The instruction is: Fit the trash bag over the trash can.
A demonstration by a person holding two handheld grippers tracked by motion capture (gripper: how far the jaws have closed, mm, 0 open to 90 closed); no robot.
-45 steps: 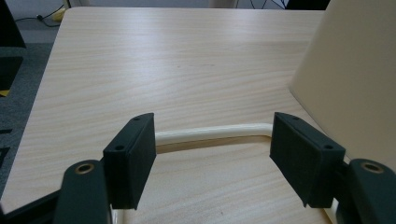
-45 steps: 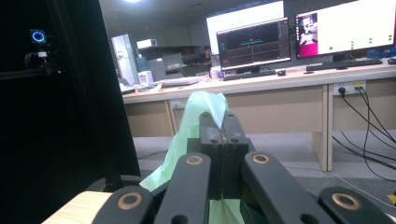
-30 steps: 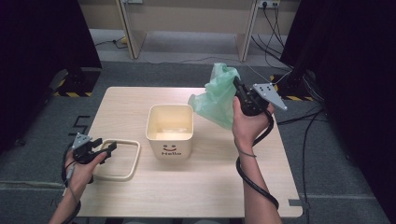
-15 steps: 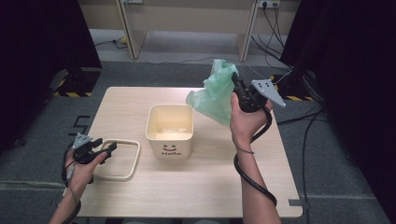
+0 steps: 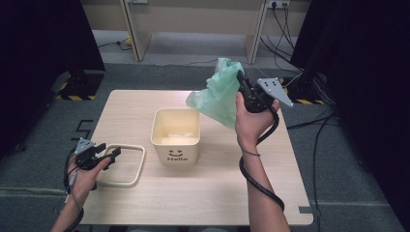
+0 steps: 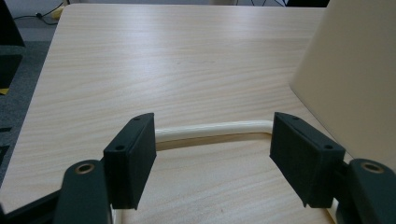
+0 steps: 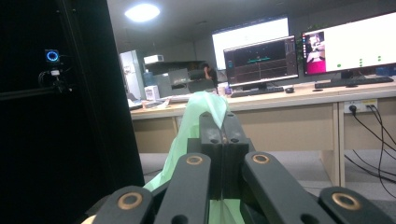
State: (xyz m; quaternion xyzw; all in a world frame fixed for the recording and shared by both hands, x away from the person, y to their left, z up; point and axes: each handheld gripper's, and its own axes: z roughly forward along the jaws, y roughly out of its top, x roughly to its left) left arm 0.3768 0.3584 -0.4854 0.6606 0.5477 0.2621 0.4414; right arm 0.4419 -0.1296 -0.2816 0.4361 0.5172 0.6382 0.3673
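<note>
A crumpled green plastic bag (image 5: pixel 220 94) hangs in the air above the table, just right of a cream bin (image 5: pixel 176 133) marked "Hello". My right gripper (image 5: pixel 240 77) is raised and shut on the bag's top edge. In the right gripper view the jaws (image 7: pixel 223 116) meet on the green film (image 7: pixel 196 112). A cream rectangular ring (image 5: pixel 128 166) lies flat left of the bin. My left gripper (image 5: pixel 113 155) rests low over the ring's left side and is open. The ring's bar (image 6: pixel 210 128) runs between its wide-apart pads (image 6: pixel 212 140), which do not press on it.
The bin's wall (image 6: pixel 355 79) stands close on the right in the left gripper view. The light wooden table (image 5: pixel 208 193) has bare room in front and to the right. Cables (image 5: pixel 309 121) trail off the right edge, and dark curtains flank both sides.
The right hand has shifted slightly with the bag, which hangs a little differently. The left gripper has stayed where it was.
</note>
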